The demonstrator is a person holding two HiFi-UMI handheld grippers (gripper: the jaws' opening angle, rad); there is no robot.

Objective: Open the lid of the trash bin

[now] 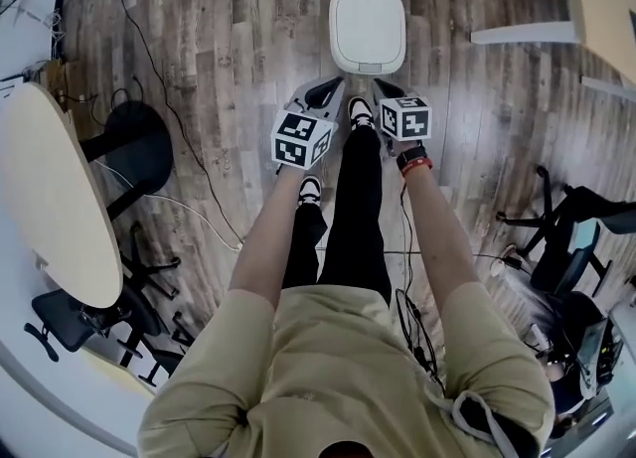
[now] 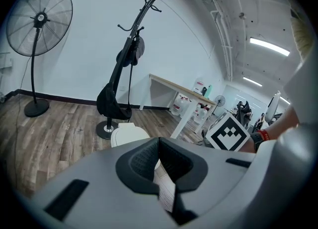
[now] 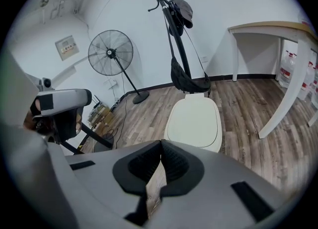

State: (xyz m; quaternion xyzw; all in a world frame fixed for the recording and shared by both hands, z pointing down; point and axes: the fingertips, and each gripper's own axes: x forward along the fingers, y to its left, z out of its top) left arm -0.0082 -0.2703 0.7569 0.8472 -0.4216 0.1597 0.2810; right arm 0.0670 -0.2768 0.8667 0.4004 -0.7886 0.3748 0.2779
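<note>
A white trash bin [image 1: 368, 27] stands on the wooden floor ahead of the person's feet, its lid down flat. It also shows in the left gripper view as the bin [image 2: 128, 133] and in the right gripper view as the bin [image 3: 195, 121]. My left gripper [image 1: 331, 86] hovers just short of the bin's near left corner, jaws closed with nothing between them. My right gripper [image 1: 386, 85] hangs beside it at the near right corner, also shut and empty. Neither touches the bin. The left gripper [image 2: 159, 142] and right gripper [image 3: 161, 144] point toward the lid.
A round table [image 1: 50, 198] and black chairs [image 1: 89, 317] are on the left. A fan [image 2: 39, 19] and a coat rack [image 2: 126, 59] stand behind the bin. A white desk [image 3: 278, 29] is on the right. Cables [image 1: 189, 168] trail across the floor.
</note>
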